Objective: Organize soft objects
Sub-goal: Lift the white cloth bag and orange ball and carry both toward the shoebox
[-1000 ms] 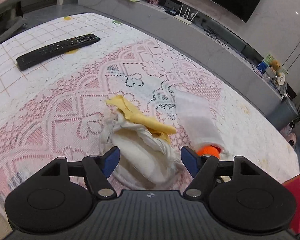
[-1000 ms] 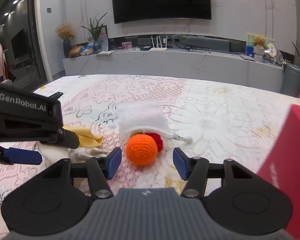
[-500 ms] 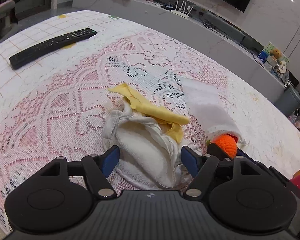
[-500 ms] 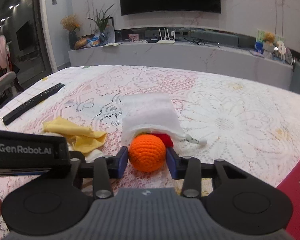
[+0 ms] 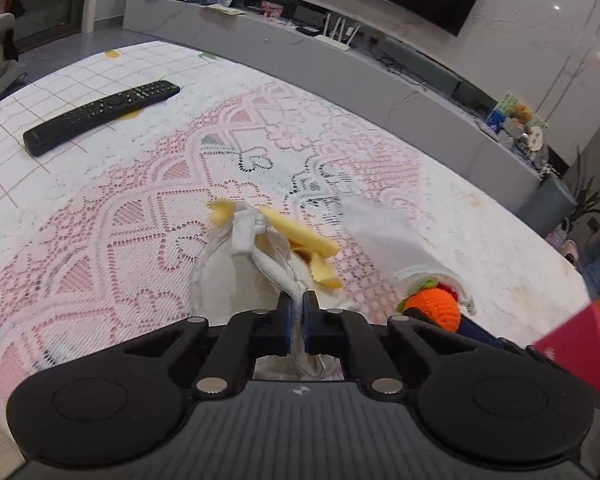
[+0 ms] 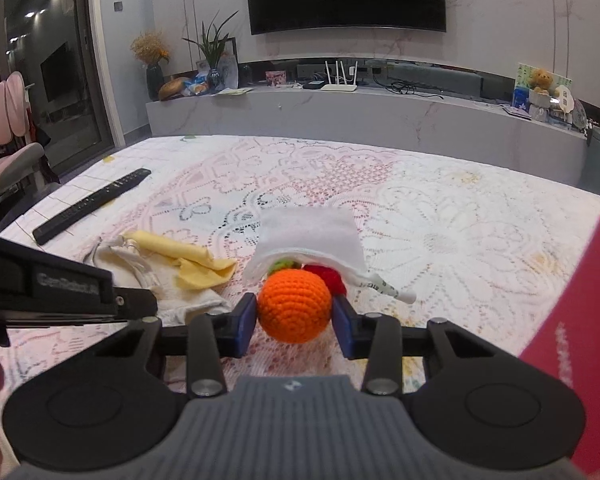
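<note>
Between left tool [image 5: 298, 312] tips — clamped bag drawstring [image 5: 276, 270]; right tool [image 6: 294, 316] view — gripped orange ball [image 6: 294, 306].

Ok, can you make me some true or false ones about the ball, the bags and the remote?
1. The right gripper is squeezing the orange ball. True.
2. The left gripper is wide open. False: it is shut on the cream bag's edge.
3. A yellow cloth pokes out of the cream bag. True.
4. The remote is inside the white bag. False: it lies on the tablecloth, far from both bags.
5. A red ball sits at the white bag's mouth. True.
6. The pink box is on top of the remote. False: it stands at the right edge, far from it.
</note>
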